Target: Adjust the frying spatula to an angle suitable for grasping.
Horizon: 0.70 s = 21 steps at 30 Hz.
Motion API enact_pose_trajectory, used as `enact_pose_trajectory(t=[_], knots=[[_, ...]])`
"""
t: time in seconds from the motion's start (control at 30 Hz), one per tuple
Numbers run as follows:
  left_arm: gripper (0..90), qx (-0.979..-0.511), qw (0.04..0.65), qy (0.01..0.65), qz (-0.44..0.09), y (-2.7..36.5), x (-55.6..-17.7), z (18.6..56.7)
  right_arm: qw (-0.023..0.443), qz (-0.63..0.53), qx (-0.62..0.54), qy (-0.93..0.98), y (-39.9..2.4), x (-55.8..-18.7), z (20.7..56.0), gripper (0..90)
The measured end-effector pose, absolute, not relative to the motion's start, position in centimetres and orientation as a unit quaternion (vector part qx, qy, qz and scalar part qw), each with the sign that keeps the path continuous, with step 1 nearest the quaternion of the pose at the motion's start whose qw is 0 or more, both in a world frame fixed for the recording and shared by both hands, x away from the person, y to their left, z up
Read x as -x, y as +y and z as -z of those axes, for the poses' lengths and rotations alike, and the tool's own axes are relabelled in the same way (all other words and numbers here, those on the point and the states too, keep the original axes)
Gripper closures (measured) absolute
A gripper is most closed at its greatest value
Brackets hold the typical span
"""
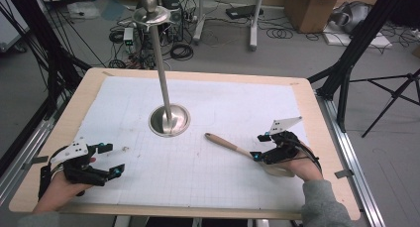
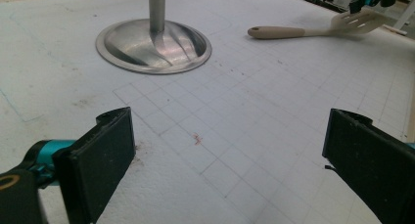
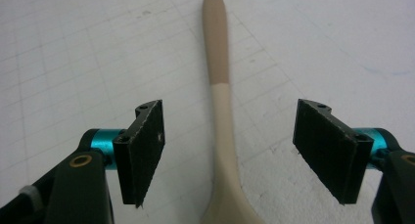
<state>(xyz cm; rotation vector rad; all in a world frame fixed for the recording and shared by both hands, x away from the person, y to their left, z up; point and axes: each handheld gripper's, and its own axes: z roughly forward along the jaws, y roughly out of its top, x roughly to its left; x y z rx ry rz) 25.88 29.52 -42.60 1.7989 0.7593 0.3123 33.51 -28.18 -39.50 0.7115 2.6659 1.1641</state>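
Where grid mat [image 1: 148, 187] lies: spatula [image 3: 221, 111] between open right hand-held gripper [image 3: 229, 153] jaws.

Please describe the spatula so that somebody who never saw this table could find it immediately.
Start at the metal stand in the middle of the white table. Just to its right lies the spatula, between the open jaws of the right gripper. It is the only beige, long-handled thing there.

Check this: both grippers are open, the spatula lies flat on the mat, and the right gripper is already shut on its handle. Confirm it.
Not quite. The right gripper is open: in the right gripper view its jaws stand apart on either side of the spatula handle, not touching it. The rest holds: the left gripper is open and the spatula lies flat on the mat.
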Motion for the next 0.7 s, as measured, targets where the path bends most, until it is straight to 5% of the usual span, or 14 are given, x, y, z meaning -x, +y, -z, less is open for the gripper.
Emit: enact_pose_trajectory(t=[0.7], knots=[[5.9,-0.759,0.549,0.324,-0.130,29.7,-25.9,42.8,0.031,-0.360,-0.192,0.913,-27.1,-34.7,39.9,22.5]])
